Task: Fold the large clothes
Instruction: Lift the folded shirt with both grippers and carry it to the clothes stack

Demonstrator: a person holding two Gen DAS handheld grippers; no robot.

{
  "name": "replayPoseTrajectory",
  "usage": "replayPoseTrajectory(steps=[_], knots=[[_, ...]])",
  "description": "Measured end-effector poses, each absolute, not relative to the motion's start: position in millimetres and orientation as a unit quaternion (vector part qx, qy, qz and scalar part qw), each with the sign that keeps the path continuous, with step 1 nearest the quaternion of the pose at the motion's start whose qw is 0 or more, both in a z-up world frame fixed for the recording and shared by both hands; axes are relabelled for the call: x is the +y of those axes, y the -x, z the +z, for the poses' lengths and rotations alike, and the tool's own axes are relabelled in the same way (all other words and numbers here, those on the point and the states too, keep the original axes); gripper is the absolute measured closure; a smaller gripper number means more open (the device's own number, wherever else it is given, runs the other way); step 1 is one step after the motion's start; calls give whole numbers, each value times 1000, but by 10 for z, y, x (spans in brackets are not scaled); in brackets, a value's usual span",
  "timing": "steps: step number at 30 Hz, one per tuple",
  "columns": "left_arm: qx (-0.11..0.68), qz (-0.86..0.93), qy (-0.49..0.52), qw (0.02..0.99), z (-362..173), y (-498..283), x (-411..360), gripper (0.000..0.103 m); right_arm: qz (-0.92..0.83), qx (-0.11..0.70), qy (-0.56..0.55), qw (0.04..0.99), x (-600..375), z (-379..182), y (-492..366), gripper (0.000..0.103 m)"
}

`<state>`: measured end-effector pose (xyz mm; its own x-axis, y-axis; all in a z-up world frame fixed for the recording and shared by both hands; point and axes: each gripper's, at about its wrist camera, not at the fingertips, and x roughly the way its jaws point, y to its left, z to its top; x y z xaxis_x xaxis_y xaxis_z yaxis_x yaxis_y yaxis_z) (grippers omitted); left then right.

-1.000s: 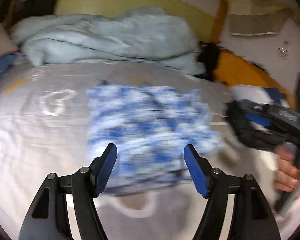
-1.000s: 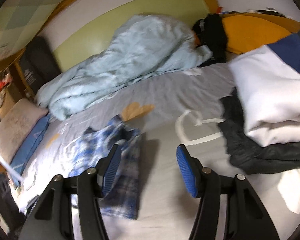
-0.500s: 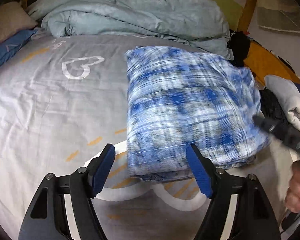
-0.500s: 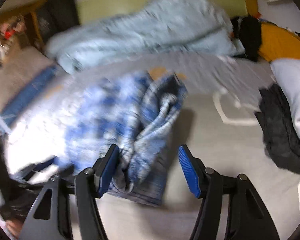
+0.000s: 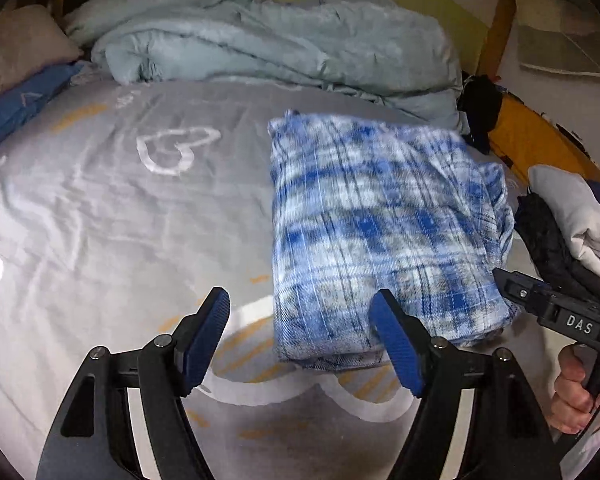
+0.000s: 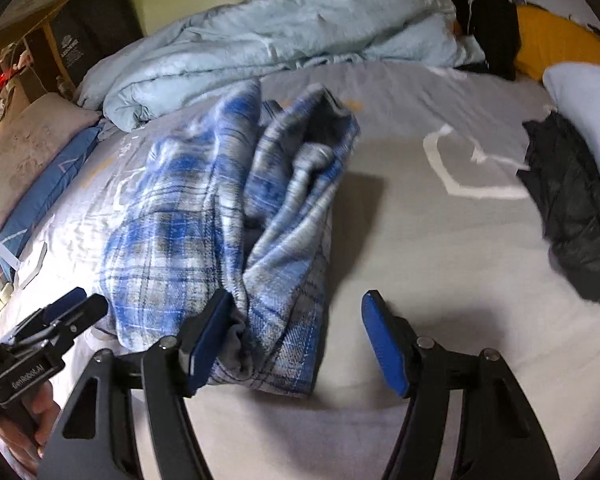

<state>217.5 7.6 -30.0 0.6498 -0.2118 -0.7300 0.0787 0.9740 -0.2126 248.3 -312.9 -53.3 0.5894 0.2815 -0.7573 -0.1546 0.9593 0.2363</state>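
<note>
A blue and white plaid garment [image 5: 380, 232] lies folded into a thick bundle on the grey bedsheet [image 5: 120, 216]. My left gripper [image 5: 304, 340] is open and empty, just in front of the bundle's near left corner. My right gripper [image 6: 296, 340] is open and empty at the bundle's [image 6: 220, 216] near right edge, its left finger against the cloth. Each gripper shows at the edge of the other's view: the right gripper [image 5: 548, 312] and the left gripper [image 6: 56, 316].
A crumpled light blue duvet [image 5: 268, 44] lies along the back of the bed. A black garment [image 6: 572, 204] and a white folded one [image 5: 572, 208] sit to the right. Pillows [image 6: 32, 148] lie at the left. An orange cushion [image 6: 556, 40] is at the far right.
Both grippers have swung in toward the plaid bundle, which fills more of the right wrist view. The bundle lies folded as before; both grippers stay open.
</note>
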Motion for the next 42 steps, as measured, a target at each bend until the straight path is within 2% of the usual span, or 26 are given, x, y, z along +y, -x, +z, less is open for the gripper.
replayPoseTrajectory(steps=[8, 10, 13, 15, 17, 25, 28, 29, 30, 31, 33, 34, 35, 38, 42], knots=[[374, -92, 62, 921, -66, -2070, 44, 28, 140, 411, -88, 897, -3155, -399, -2470, 37], [365, -99, 60, 924, -13, -2072, 35, 21, 148, 405, -96, 897, -3163, -389, -2476, 37], [373, -126, 79, 916, 48, -2171, 29, 8, 155, 400, -112, 896, -3179, -366, -2526, 30], [387, -155, 108, 903, 55, -2323, 34, 2, 164, 399, -138, 892, -3200, -351, -2597, 19], [402, -170, 136, 890, 18, -2506, 45, 1, 173, 399, -169, 885, -3233, -365, -2669, 11], [487, -170, 301, 802, -628, -3148, 253, 4, 209, 458, -238, 831, -3260, -832, -2965, 10], [493, -209, 337, 774, -804, -3184, 269, 14, 228, 453, -273, 818, -3281, -962, -3033, 12], [489, -217, 336, 775, -808, -3180, 275, 20, 233, 445, -276, 819, -3253, -977, -3046, 19], [489, -224, 335, 774, -801, -3173, 284, 32, 241, 446, -279, 816, -3225, -985, -3058, 32], [486, -228, 338, 773, -785, -3161, 299, 47, 241, 451, -277, 814, -3178, -987, -3068, 35], [475, -242, 341, 775, -690, -3109, 332, 63, 240, 440, -271, 822, -3147, -890, -3022, 54], [464, -249, 327, 785, -571, -3070, 312, 68, 243, 433, -271, 825, -3162, -814, -2986, 57], [450, -257, 304, 800, -411, -3016, 262, 70, 250, 421, -270, 829, -3178, -682, -2929, 60], [415, -272, 231, 837, 63, -2843, 32, 70, 258, 381, -246, 853, -3255, -271, -2766, 61], [364, -305, 196, 858, 684, -2629, -320, 70, 241, 313, -220, 892, -3540, 386, -2412, 61]])
